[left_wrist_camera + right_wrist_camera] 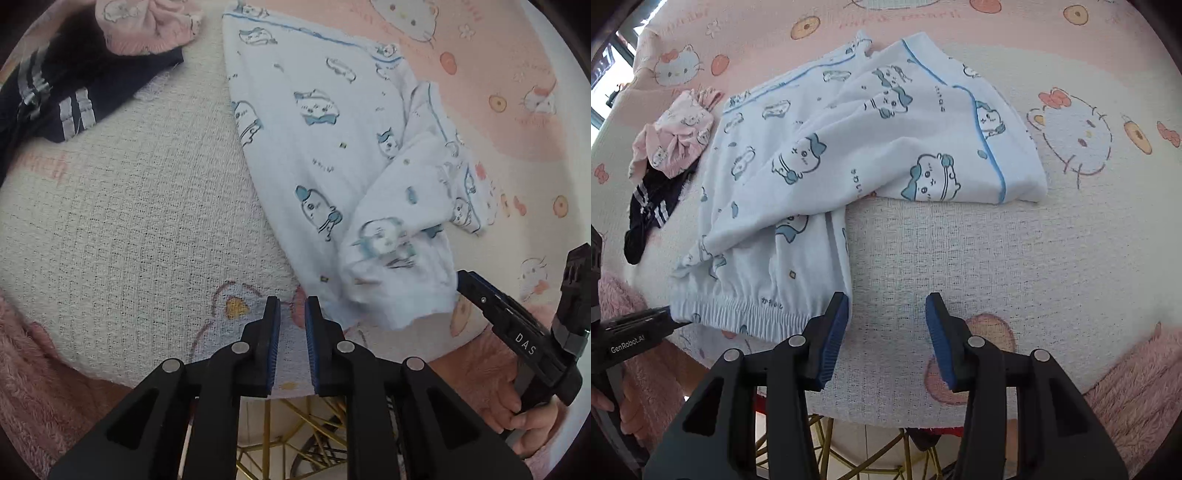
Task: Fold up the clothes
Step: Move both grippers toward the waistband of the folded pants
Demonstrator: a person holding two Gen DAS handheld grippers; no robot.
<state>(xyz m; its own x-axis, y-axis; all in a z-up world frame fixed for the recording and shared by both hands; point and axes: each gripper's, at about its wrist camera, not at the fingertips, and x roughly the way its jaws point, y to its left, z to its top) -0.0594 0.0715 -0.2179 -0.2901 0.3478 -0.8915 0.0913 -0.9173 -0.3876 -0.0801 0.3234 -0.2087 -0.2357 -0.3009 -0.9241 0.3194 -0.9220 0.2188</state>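
Observation:
White pyjama trousers with blue cartoon prints (pixel 820 162) lie partly folded on the towel-covered table (pixel 960 258), one leg doubled over the other; the elastic waistband (pixel 738 314) faces the near edge. They also show in the left wrist view (pixel 325 158). My left gripper (pixel 291 306) has a narrow gap between its blue pads, holds nothing, and hovers over the table just left of the trousers' waistband. My right gripper (pixel 886 306) is open and empty, its left finger (pixel 834 317) beside the waistband's right corner. It also shows in the left wrist view (pixel 480 291).
A dark garment with white stripes (pixel 70 96) and a crumpled pink garment (pixel 144 26) lie at the far left. They also show in the right wrist view: the dark garment (pixel 650 210), the pink garment (pixel 679 136). A pink cartoon-cat cloth (pixel 1071 136) covers the table. The near table edge runs just under both grippers.

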